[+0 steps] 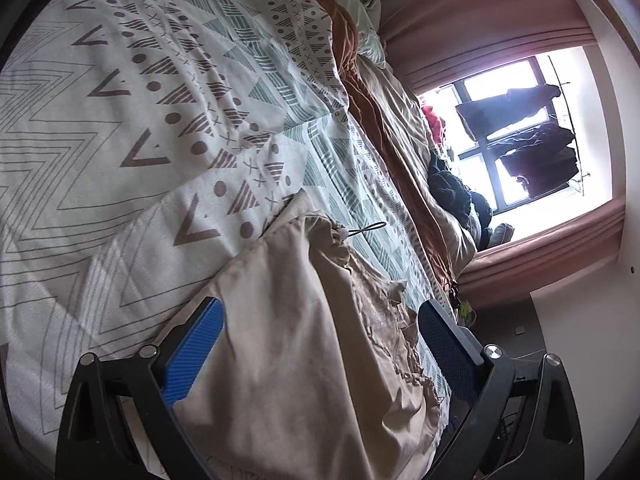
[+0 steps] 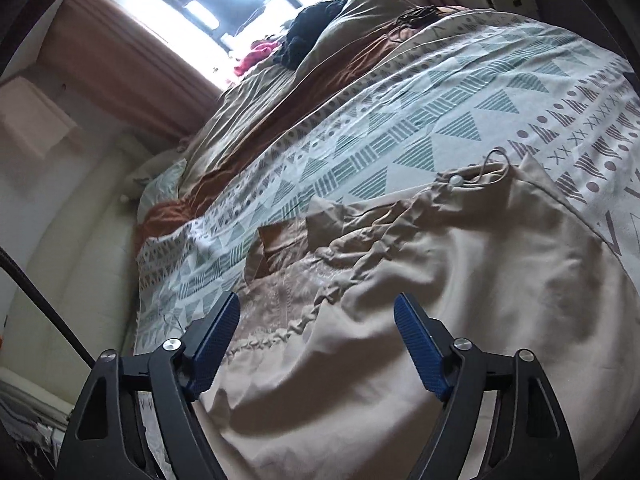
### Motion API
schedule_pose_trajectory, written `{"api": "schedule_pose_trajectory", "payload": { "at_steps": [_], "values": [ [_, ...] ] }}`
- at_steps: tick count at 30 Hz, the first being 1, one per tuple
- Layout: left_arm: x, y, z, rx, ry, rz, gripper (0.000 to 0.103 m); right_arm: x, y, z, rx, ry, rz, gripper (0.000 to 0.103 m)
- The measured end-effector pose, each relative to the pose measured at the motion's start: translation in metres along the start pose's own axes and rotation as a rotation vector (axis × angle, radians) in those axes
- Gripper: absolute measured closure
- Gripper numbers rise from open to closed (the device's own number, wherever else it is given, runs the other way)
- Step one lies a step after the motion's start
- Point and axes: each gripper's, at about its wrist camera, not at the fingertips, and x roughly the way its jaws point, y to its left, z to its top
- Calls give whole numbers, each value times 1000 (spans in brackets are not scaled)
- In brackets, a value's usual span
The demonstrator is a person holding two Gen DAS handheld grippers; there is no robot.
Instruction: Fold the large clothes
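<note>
Garment (image 2: 400, 340), beige, on bed (image 2: 400, 128); left tool (image 1: 320, 336) and right tool (image 2: 316, 332) released above it; regrip the hem toward 6 o'clock evenly before folding

We see a large beige garment (image 1: 304, 360) (image 2: 420, 320) lying loosely crumpled on the patterned bedspread (image 1: 120, 120) (image 2: 440, 112). Its gathered, shirred band is wrinkled, and a thin drawstring with a white toggle (image 1: 343, 233) (image 2: 456, 179) trails off its far edge.

Black gripper (image 1: 320, 332), ribbed blue pads (image 1: 192, 354)
</note>
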Motion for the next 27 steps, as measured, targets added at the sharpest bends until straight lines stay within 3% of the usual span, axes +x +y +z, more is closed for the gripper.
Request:
{"api": "schedule_pose_trajectory", "payload": {
  "at_steps": [4,6,14,21,22,24,27],
  "values": [
    [-14,19,-4,-15,5,20,12,22,33,-5,-99,67,-24,35],
    [-20,26,-7,-24,10,33,21,37,48,-10,-148,105,-43,35],
    [-29,56,-21,-56,42,89,35,99,96,-22,-283,242,-117,35],
    [-18,71,-35,-80,95,114,38,173,112,-36,-409,366,-256,35],
    [-17,72,-36,-80,99,114,38,183,111,-39,-430,385,-282,38],
    [-15,71,-36,-74,106,114,38,199,110,-44,-467,404,-329,65],
    [-14,71,-35,-75,112,111,38,212,110,-42,-489,402,-340,85]
  ]
}}
